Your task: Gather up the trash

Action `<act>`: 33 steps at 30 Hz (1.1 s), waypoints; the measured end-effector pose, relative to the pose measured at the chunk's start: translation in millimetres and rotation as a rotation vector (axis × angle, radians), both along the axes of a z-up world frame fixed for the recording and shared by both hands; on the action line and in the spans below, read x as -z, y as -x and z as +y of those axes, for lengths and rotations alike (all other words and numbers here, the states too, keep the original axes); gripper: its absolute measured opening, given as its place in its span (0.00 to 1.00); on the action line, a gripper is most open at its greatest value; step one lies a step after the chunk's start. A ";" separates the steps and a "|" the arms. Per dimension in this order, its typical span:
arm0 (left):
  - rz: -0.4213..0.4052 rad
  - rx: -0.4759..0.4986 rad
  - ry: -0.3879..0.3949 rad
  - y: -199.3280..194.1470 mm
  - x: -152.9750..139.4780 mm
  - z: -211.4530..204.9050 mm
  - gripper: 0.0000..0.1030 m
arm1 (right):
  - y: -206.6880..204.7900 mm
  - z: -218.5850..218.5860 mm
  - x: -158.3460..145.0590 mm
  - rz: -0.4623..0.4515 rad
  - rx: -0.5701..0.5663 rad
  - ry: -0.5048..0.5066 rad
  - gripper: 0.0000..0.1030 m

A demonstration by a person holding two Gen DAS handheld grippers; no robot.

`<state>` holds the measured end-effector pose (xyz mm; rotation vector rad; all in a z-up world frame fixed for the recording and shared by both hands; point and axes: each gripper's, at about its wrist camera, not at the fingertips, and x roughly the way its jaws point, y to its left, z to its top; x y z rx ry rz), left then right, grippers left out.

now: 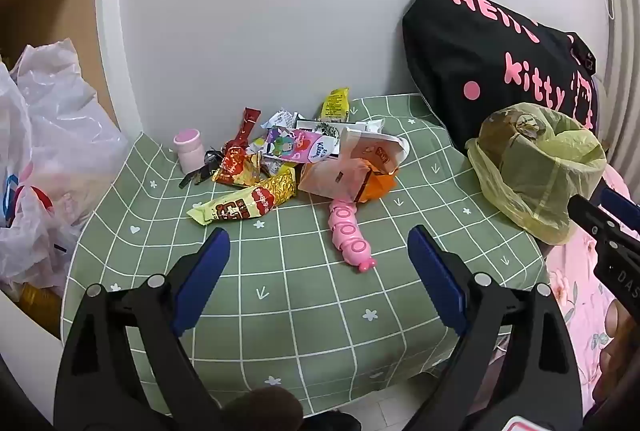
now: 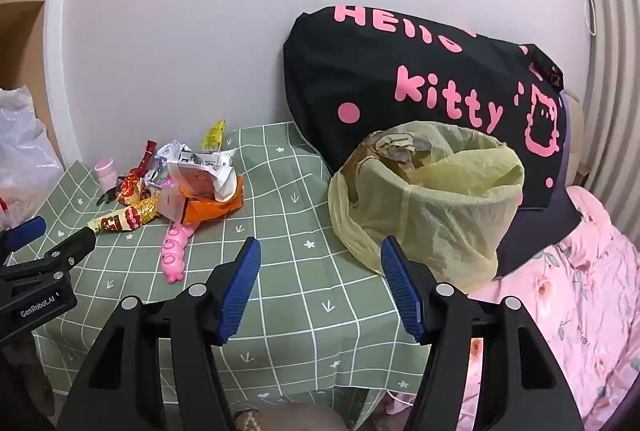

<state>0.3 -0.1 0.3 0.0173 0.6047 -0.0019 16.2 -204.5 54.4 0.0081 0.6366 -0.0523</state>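
Left wrist view: left gripper (image 1: pixel 318 263) hangs over the bench (image 1: pixel 304 311) w/ its fingers (image 1: pixel 204 271) wide apart, nothing between them. Trash pile (image 1: pixel 292 159) sits at the far side of the green checked cloth, near the wall: foil snack wrappers, a long yellow wrapper (image 1: pixel 244 205) nearest, an orange-and-white paper carton (image 1: pixel 360 167). A pink toy (image 1: pixel 350 237) lies just in front of the pile, a small pink bottle (image 1: pixel 188 149) to its left. Bin w/ yellow liner (image 1: pixel 536 167) stands on the right.

Right wrist view: right gripper (image 2: pixel 316 279) also has fingers (image 2: pixel 400 291) apart and empty, aimed btwn pile and bin; liner mouth (image 2: pixel 460 167) gapes open.

Handling, my guess: wrappers are light, crinkly, slippery foil, so pinch a flat end or seam, not the middle. Carton is soft & crushable; take its rim. The long yellow wrapper is probably the easiest first pick.
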 end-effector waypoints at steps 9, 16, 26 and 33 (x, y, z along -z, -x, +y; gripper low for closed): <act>-0.010 -0.007 -0.004 0.9 -0.7 -2.0 0.84 | -1.2 7.0 1.0 -0.008 -0.006 0.029 0.57; -0.002 0.006 0.004 -2.2 0.3 2.3 0.84 | -1.3 4.3 1.5 -0.010 0.002 0.008 0.57; -0.006 0.016 0.001 0.3 -2.2 -1.2 0.84 | -0.2 2.0 -0.3 -0.013 0.008 0.010 0.57; -0.005 0.024 0.001 1.0 -2.1 -4.1 0.84 | 2.2 -0.5 -1.2 -0.015 0.010 0.009 0.57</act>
